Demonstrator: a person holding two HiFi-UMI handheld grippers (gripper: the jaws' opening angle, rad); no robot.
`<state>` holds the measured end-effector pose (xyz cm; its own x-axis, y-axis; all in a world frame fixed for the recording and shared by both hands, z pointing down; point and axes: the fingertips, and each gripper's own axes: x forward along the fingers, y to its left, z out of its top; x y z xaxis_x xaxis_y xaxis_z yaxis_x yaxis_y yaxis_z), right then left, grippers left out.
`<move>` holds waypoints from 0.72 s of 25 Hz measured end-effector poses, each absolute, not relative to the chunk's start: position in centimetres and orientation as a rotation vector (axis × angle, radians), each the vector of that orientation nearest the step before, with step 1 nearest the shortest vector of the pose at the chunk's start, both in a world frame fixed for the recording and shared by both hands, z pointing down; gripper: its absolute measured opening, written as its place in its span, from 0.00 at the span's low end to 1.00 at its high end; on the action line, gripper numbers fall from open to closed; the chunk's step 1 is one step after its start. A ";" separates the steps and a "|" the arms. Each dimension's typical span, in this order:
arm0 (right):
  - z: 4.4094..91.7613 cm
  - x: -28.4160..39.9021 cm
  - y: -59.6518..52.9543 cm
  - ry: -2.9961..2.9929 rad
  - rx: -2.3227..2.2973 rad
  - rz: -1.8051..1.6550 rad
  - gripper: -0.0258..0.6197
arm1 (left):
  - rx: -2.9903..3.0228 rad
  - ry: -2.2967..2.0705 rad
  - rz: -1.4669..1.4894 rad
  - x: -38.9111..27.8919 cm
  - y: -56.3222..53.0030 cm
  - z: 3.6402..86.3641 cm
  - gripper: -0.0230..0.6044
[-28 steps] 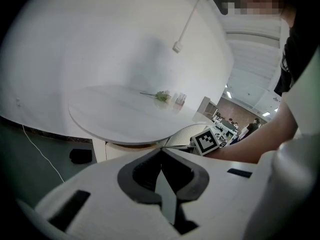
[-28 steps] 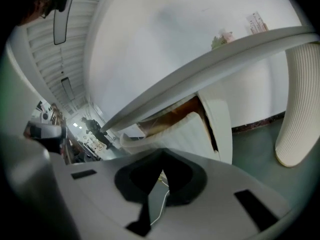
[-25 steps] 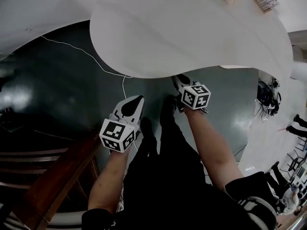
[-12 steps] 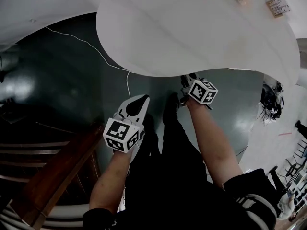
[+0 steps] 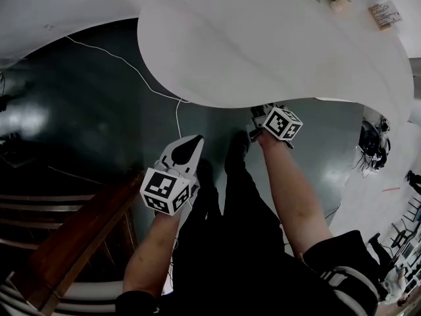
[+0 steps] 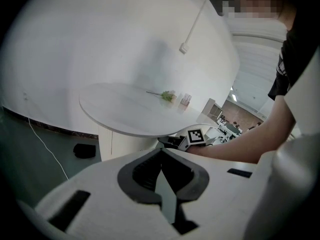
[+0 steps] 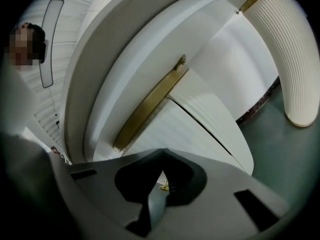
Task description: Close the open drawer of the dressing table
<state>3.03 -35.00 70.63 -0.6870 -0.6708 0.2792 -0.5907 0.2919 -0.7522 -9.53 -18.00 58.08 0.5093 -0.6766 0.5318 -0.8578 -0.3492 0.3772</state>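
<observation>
Right gripper (image 7: 163,150): jaw tips together. A small brass fitting (image 7: 164,186) shows through the hollow behind the tips, and we can't tell whether it's pinched or just beyond them. In the head view this gripper (image 5: 262,116) is tucked under the edge of the dressing table top (image 5: 263,45), so the drawer itself is hidden from that camera.

The drawer front (image 7: 155,131) is the ribbed white panel directly ahead of the right jaws and very close; we can't confirm contact. A brass strip (image 7: 150,106) runs along its upper edge, so the drawer's long axis lies diagonally across the right gripper view, and the push direction is square to that, into the table body. We can't judge how far it stands open (the seam beside it suggests it's proud of the next panel).

Left gripper (image 6: 161,153): jaws together, nothing between them. It hangs well back over the dark floor (image 5: 79,110), clear of the table (head view (image 5: 187,147)).

The right hand is the nearer one by far. We judge the next move is a straight push with the shut tips, kept centred to avoid racking the drawer.
</observation>
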 end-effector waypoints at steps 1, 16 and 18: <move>70.6 3.0 -35.0 2.440 -1.196 -1.357 0.05 | 2.128 -1.248 0.377 -9.7 -17.8 58.2 0.05; 70.5 4.1 -33.7 2.361 -1.258 -1.268 0.05 | 2.223 -1.207 0.392 -10.0 -16.6 58.4 0.05; 70.2 5.0 -31.7 2.350 -1.298 -1.282 0.05 | 2.227 -1.219 0.382 -10.9 -15.7 57.5 0.05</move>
